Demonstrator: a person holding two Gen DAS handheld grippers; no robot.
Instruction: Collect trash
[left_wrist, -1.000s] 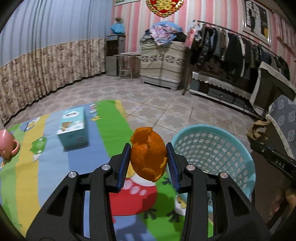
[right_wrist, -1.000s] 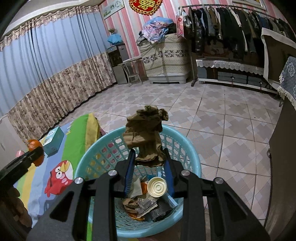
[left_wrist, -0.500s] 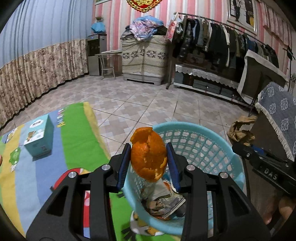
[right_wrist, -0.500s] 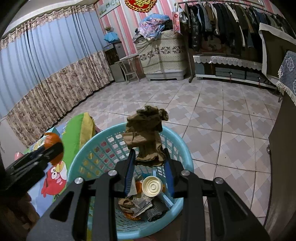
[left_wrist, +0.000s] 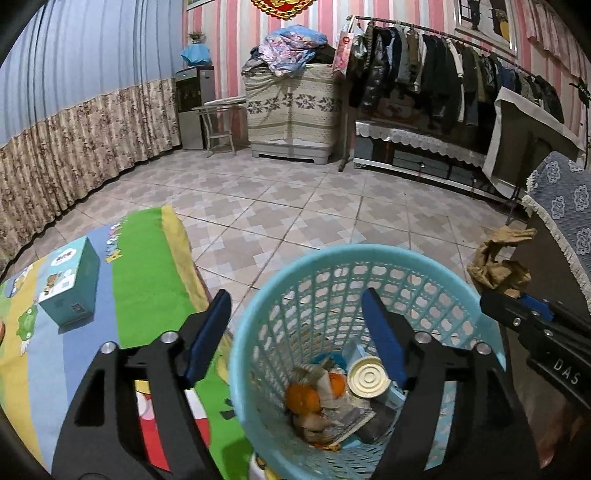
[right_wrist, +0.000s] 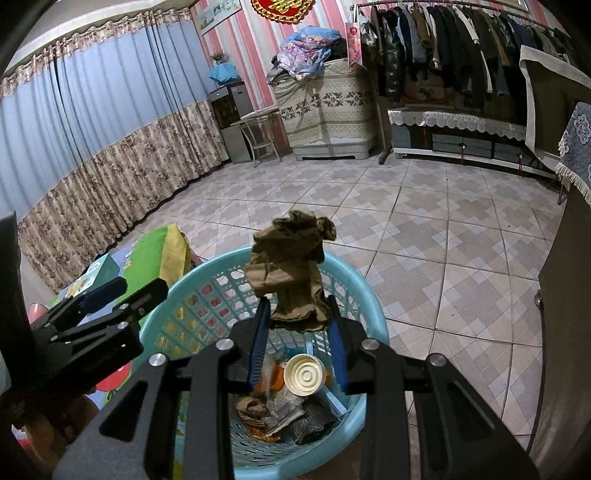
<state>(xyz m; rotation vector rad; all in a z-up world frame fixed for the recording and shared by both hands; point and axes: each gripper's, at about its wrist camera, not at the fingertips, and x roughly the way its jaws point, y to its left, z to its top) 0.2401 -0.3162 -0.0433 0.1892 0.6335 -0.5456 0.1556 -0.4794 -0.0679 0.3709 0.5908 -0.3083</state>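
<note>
Basket mouth open; trash fills only its bottom.

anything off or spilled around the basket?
Nothing spilled. Trash sits inside the basket. The left gripper is opening, empty, above it; the right gripper holds crumpled brown paper over it.

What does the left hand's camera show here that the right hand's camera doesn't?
Only the left wrist view shows the left gripper from behind, its jaws opening with nothing between them, and orange peel lying clear in the basket.
Only the right wrist view shows the right gripper close up, clamped on crumpled brown paper.
Both show the turquoise basket, the round tin lid, the teal box on the colourful mat.
</note>
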